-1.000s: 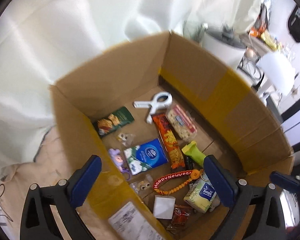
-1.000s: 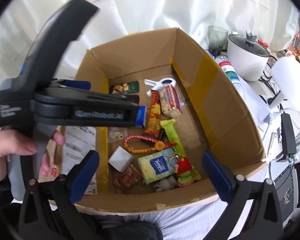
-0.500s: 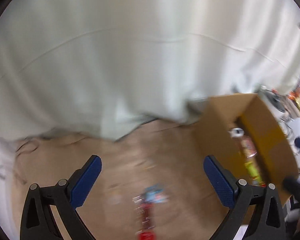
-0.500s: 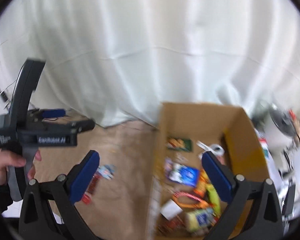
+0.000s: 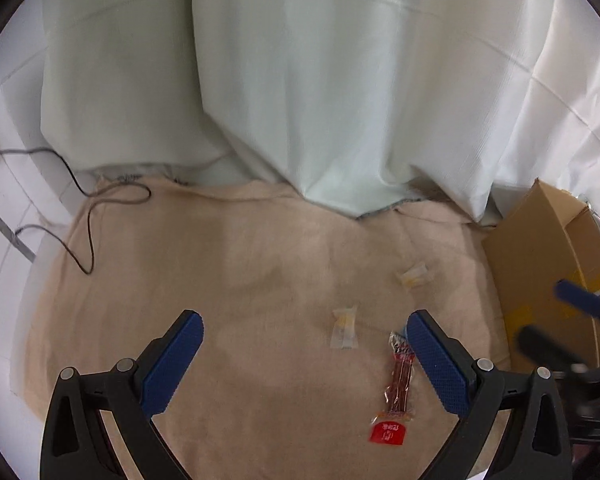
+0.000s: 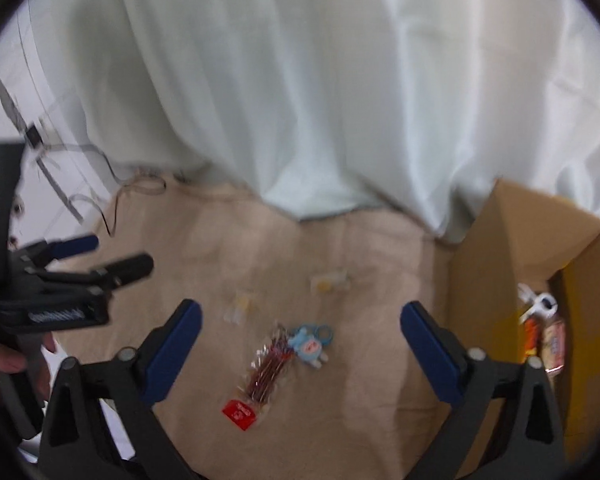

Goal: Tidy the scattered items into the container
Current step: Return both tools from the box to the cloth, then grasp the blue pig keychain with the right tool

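Left wrist view: the left hand-held gripper (image 5: pixel 304 360) hangs over a beige cloth (image 5: pixel 228 280), jaws spread wide and empty, apparently ready for a pickup. Lying loose on the cloth are 3 items: a red-labelled snack stick packet (image 5: pixel 396 392) just beside the gripper's right finger, and 2 small clear wrapped candies (image 5: pixel 344 326) (image 5: pixel 413 276) a little further out. The cardboard box (image 5: pixel 540 264) stands at the right edge, well apart from the candies; the other gripper blurs past in front of it. A white curtain (image 5: pixel 320 92) hangs behind, and a dark cable (image 5: pixel 88 220) trails at far left.

Right wrist view: the right hand-held gripper (image 6: pixel 300 356) is likewise wide open and holds nothing. Between its fingers lie the snack stick packet (image 6: pixel 264 376) and, touching its top end, a blue cartoon keychain (image 6: pixel 310 344). The 2 candies sit beyond them. The box (image 6: pixel 512 280) at right already holds several items, including a white clip (image 6: pixel 540 302).

Change since 1 second ago: both cameras then looked down into the box; both have swung left to the cloth, and the jaw spread matches. Judgement: the sweep is a return for the 4 remaining items.
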Available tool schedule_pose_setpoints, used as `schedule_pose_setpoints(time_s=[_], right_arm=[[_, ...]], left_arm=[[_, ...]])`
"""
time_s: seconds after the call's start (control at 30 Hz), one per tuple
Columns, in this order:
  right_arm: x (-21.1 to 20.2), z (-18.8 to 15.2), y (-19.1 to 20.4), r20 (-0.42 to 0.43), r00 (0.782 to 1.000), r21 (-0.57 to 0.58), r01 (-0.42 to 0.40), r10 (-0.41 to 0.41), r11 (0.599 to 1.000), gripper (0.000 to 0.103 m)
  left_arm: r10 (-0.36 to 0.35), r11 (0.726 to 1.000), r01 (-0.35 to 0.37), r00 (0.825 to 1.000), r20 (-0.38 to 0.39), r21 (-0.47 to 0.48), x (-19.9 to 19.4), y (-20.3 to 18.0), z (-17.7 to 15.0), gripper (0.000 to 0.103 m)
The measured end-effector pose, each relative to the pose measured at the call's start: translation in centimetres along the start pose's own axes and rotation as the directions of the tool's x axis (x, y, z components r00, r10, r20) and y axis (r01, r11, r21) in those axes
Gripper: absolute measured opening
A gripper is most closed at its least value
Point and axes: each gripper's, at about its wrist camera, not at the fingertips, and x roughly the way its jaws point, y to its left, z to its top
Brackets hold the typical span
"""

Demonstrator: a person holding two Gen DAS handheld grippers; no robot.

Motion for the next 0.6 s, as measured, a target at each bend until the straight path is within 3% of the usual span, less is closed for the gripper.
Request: schedule_pose_setpoints(time_s=[0.13, 0.2, 0.33, 0.6], right_arm=[[3.8, -2.2, -0.7, -0.05, 0.998, 0.07, -0.032, 0.035, 0.997, 0.082], [5.5, -2.9, -0.6, -0.096, 0.995, 0.082, -0.029, 0.037, 0.996, 0.072], [8.5, -4.1, -0.7, -0.134, 0.991, 0.094, 0.022, -0.01, 0.995, 0.058], [11.8, -5.3, -1.7, -0.195, 0.98, 0.117, 0.063, -0.04, 0.991, 0.057]], left_arm=[[0.006, 1.0, -0.006, 1.0, -0.007, 0.01, 1.7, 0.2, -1.6, 0.102], [0.002, 1.0, -0.002, 1.0, -0.029, 0.009, 2.6, 0.4, -2.1, 0.102], [-0.011, 1.0, 0.011, 0.998, -0.067, 0.005, 3.6, 1.0, -3.5, 0.102], [-0.01, 1.0, 0.01, 0.995, -0.095, 0.004, 4.5, 2.3, -5.1, 0.102]])
